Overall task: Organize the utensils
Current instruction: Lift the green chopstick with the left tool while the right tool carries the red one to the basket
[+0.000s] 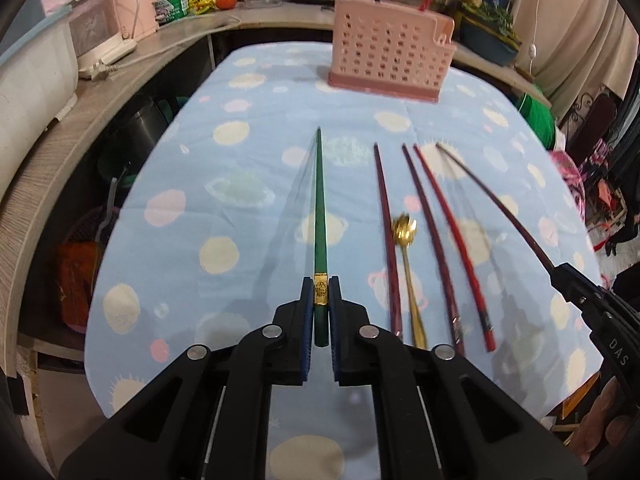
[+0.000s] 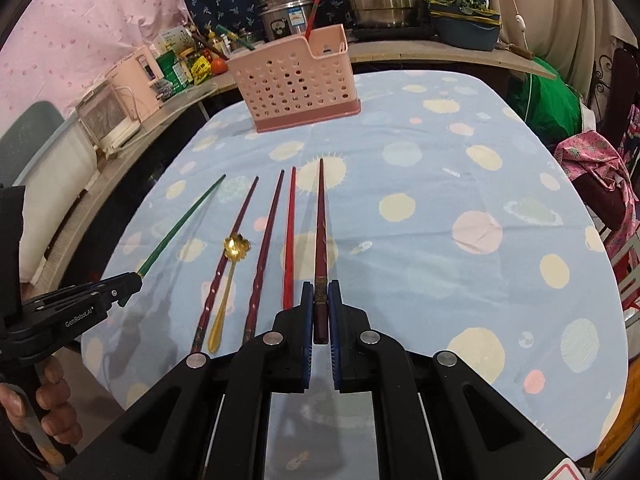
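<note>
Blue planet-print tablecloth (image 1: pixel 240 168); cluttered wooden counter (image 1: pixel 120 80); pink curtain (image 2: pixel 80 20).

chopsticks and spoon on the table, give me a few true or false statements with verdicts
1. The left tool grips a green chopstick. True.
2. The right tool is empty. False: it grips a dark red chopstick.
3. The gold spoon lies on the blue tablecloth. True.
4. The pink utensil basket is empty. False: sticks stand in it.
5. Three chopsticks lie loose beside the spoon. True.
</note>
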